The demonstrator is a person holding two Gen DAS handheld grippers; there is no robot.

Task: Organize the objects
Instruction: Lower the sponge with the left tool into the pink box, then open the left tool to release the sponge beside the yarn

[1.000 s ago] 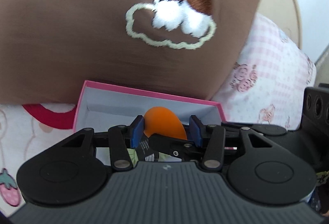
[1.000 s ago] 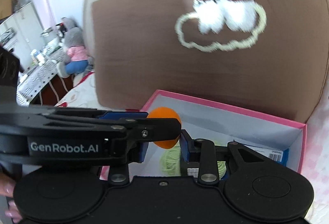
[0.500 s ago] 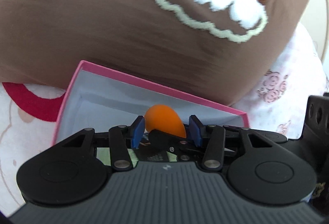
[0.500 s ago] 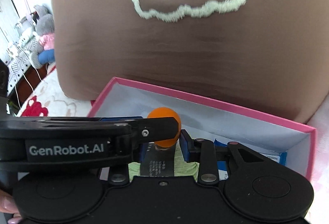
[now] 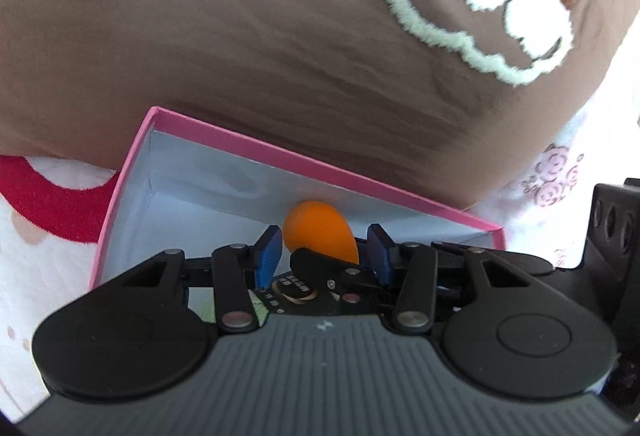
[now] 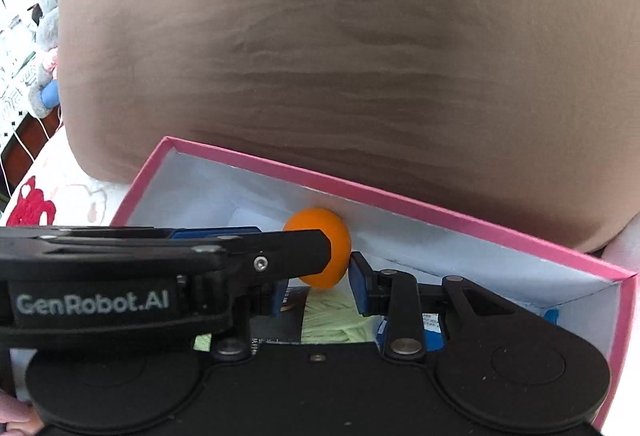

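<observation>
An orange ball (image 5: 318, 230) sits between the blue pads of my left gripper (image 5: 323, 250), over a pink box with a white inside (image 5: 208, 172). In the right wrist view the left gripper's fingers (image 6: 280, 252) cross from the left and clamp the ball (image 6: 324, 248). My right gripper (image 6: 320, 284) is open just below the ball; it holds nothing. Inside the box (image 6: 440, 240) lie a pale green yarn bundle (image 6: 336, 320), a dark packet (image 6: 276, 320) and a blue and white packet (image 6: 432, 328).
A large brown cushion with a fluffy cloud outline (image 5: 280, 36) leans right behind the box and also fills the right wrist view (image 6: 360, 56). The box rests on a white and pink patterned bed cover (image 5: 40, 236). A grey plush toy (image 6: 44, 48) sits far left.
Both grippers have moved forward and down toward the box with the ball. The box and cushion now look larger and nearer; the ball sits close to the box's far wall.
</observation>
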